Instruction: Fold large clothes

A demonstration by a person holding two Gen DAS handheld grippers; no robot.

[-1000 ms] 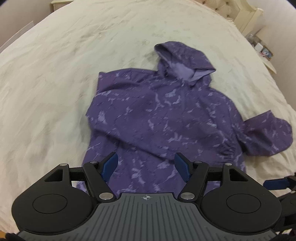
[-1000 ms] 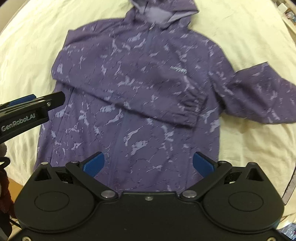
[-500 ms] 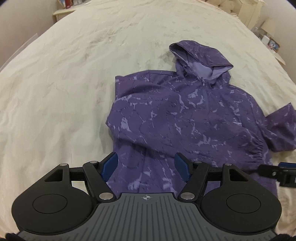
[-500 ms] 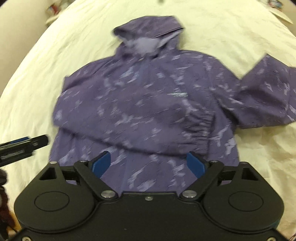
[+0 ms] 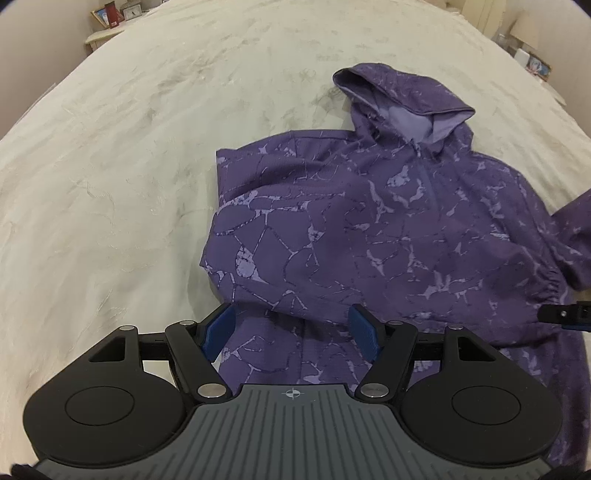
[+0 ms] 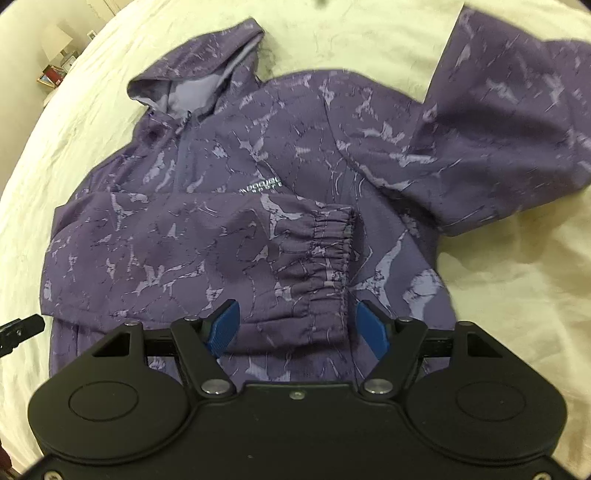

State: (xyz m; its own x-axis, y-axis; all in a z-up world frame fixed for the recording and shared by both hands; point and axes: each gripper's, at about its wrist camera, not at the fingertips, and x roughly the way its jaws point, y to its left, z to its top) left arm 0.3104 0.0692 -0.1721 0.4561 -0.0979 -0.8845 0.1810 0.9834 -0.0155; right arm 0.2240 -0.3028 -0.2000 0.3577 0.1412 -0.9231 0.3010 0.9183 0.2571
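Observation:
A purple marbled hooded jacket [image 5: 388, 229] lies front up on the cream bed [image 5: 129, 166], hood [image 5: 402, 96] toward the far end. One sleeve is folded across the chest, its elastic cuff [image 6: 325, 258] near the middle. The other sleeve [image 6: 509, 129] spreads out to the right. My left gripper [image 5: 291, 332] is open and empty, above the jacket's lower left part. My right gripper [image 6: 297, 325] is open and empty, just in front of the folded sleeve's cuff. The right gripper's tip shows in the left wrist view [image 5: 565, 314].
The jacket [image 6: 258, 177] rests on the cream bedspread [image 6: 517, 295]. A bedside table with frames [image 5: 110, 18] stands at the far left. Another with a lamp and frames [image 5: 532, 55] stands at the far right. The left gripper's tip [image 6: 18, 328] shows at the right wrist view's left edge.
Both grippers have shifted right and moved closer to the jacket. The right gripper has come up to the folded sleeve's cuff. The jacket has not changed shape.

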